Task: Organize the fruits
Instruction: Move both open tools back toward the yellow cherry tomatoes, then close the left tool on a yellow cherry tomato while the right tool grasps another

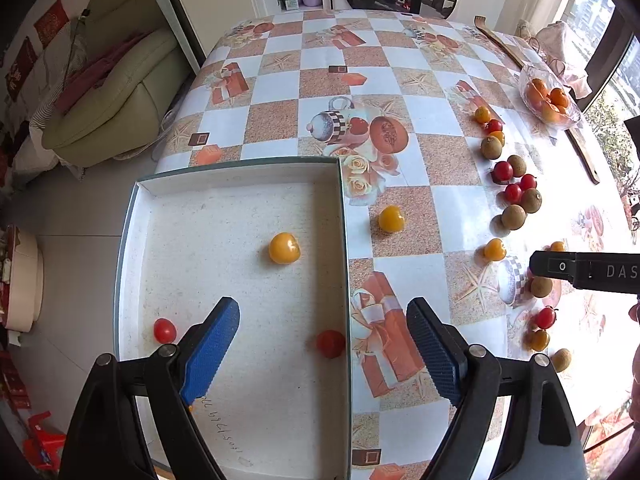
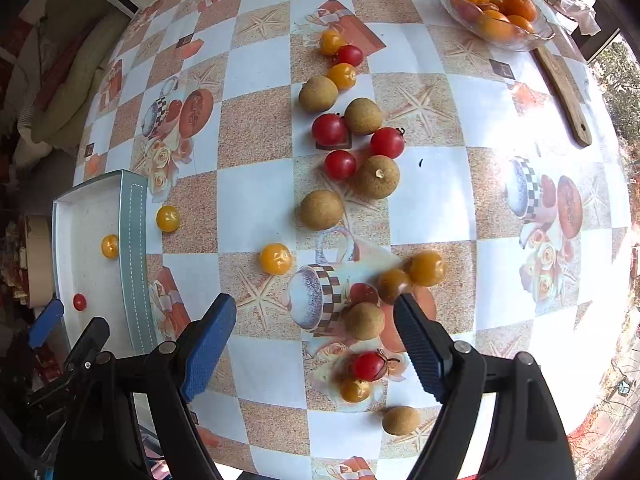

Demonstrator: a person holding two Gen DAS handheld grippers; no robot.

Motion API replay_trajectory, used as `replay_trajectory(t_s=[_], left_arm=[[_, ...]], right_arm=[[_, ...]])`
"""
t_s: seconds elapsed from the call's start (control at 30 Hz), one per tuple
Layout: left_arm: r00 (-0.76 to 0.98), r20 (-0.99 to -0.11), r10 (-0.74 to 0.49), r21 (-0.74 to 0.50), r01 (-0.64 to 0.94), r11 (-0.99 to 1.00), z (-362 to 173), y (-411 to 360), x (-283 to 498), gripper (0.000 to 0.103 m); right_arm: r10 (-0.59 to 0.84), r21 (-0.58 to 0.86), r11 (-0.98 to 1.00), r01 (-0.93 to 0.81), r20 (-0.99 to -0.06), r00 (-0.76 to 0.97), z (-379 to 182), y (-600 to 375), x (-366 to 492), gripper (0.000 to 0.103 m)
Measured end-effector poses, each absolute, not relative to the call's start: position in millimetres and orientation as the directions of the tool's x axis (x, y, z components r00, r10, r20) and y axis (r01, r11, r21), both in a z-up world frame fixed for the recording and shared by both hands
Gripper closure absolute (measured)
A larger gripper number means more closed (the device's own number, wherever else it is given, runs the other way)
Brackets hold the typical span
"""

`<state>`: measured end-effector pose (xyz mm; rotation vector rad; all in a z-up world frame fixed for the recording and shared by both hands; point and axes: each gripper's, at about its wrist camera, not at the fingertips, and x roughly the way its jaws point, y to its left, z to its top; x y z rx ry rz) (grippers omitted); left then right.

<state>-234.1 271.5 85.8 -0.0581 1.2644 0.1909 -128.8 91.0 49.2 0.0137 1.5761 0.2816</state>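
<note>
A white shallow box [image 1: 240,172] sits at the table's near left and holds a yellow tomato [image 1: 284,247] and two red tomatoes [image 1: 165,330] [image 1: 331,343]. My left gripper [image 1: 323,344] is open and empty above the box's right side. Another yellow tomato [image 1: 391,219] lies just outside the box. In the right wrist view, my right gripper [image 2: 316,344] is open and empty over a brown longan [image 2: 364,321] and a red tomato [image 2: 369,365]. Red tomatoes, yellow tomatoes and longans [image 2: 378,177] are scattered across the table. The box [image 2: 134,240] shows at the left there.
A glass bowl of oranges [image 2: 496,8] stands at the far right edge, next to a wooden stick [image 2: 562,92]. The table has a checked patterned cloth [image 1: 360,64]. A green sofa [image 1: 116,80] stands left of the table. The right gripper's body [image 1: 588,272] reaches in from the right.
</note>
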Motion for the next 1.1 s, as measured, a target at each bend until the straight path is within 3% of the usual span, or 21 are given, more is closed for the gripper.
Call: replay_trajectory(t_s=[0.47, 0.73, 0.83, 0.93, 1.0, 1.03, 1.1], left_arm=[[0.226, -0.974, 0.004, -0.006, -0.044, 0.999, 47, 186, -183, 0.016], [0.208, -0.978, -0.011, -0.017, -0.027, 1.0, 29, 167, -162, 0.017], [0.19, -0.982, -0.017, -0.022, -0.022, 1.0, 22, 164, -156, 0.03], [0.179, -0.984, -0.016, -0.021, -0.025, 0.999, 16, 163, -152, 0.03], [0.175, -0.984, -0.022, -0.026, -0.022, 0.999, 14, 161, -151, 0.035], [0.17, -0.985, -0.024, -0.027, -0.017, 0.999, 13, 160, -151, 0.042], [0.169, -0.985, -0.017, -0.018, -0.006, 1.0, 11, 156, -150, 0.043]], right_arm=[[0.202, 0.201, 0.979, 0.021, -0.979, -0.028, 30, 3, -113, 0.02], [0.272, 0.269, 0.961, 0.057, -0.96, -0.063, 16, 1, -105, 0.047], [0.3, 0.295, 0.953, 0.075, -0.952, -0.069, 11, 11, -102, 0.051], [0.327, 0.319, 0.942, 0.101, -0.942, -0.074, 8, 13, -99, 0.056], [0.334, 0.327, 0.941, 0.091, -0.939, -0.08, 8, 10, -94, 0.06], [0.34, 0.334, 0.939, 0.084, -0.937, -0.084, 6, 12, -93, 0.061], [0.359, 0.352, 0.933, 0.08, -0.929, -0.093, 3, 17, -94, 0.064]])
